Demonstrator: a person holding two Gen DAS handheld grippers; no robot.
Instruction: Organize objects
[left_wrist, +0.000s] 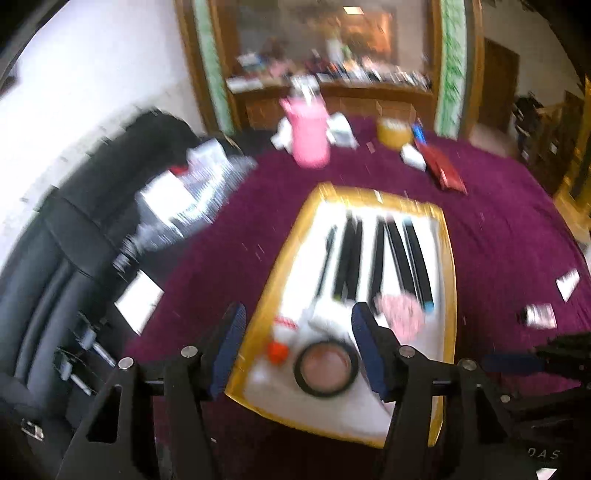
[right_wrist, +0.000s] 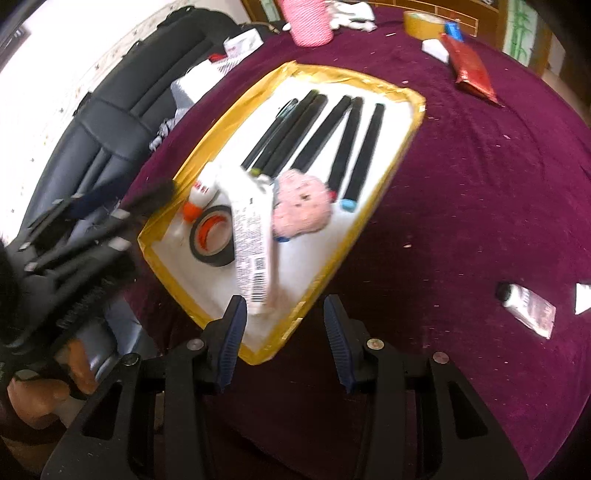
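Left tool (left_wrist: 297, 325) and right tool (right_wrist: 282, 314): both partly open, holding nothing, above the near end of the yellow-rimmed tray (right_wrist: 391, 173). On the tray: black pens (right_wrist: 336, 136), tape roll (right_wrist: 212, 240), white tube (right_wrist: 249, 251), pink toy (right_wrist: 301, 210).

A lived-in home room — a table (left_wrist: 498, 240) under a plum velvet cloth stands before a wooden cabinet (left_wrist: 332, 66) with a glass front, its shelf crowded with small bottles and boxes. A black padded sofa (right_wrist: 110, 122) runs along the white wall beside it, and household clutter — a tape roll (right_wrist: 421, 23), a pink cup (left_wrist: 309, 133) — lies about.
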